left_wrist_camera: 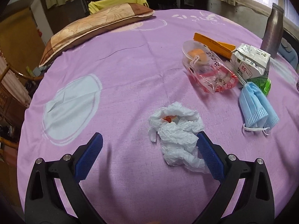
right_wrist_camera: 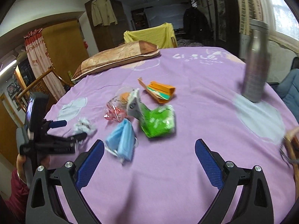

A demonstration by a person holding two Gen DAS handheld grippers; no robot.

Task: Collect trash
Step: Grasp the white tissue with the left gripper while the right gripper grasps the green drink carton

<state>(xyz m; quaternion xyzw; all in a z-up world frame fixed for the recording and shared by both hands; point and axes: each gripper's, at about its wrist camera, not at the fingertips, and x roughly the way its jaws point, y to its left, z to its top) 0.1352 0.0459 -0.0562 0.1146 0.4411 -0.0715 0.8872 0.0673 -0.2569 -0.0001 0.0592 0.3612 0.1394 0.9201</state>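
Observation:
Trash lies on a purple bedsheet. A crumpled white tissue with a red stain lies just inside my left gripper's right finger. My left gripper is open around it; it shows at the left of the right wrist view. Farther right lie a clear plastic wrapper, a crushed white drink carton, an orange box, a green packet and a blue face mask. My right gripper is open and empty, with the mask by its left finger.
A grey metal bottle stands upright at the right of the bed. A brown pillow lies at the far left. A yellow-draped chair stands behind the bed. A wicker object sits at the right edge.

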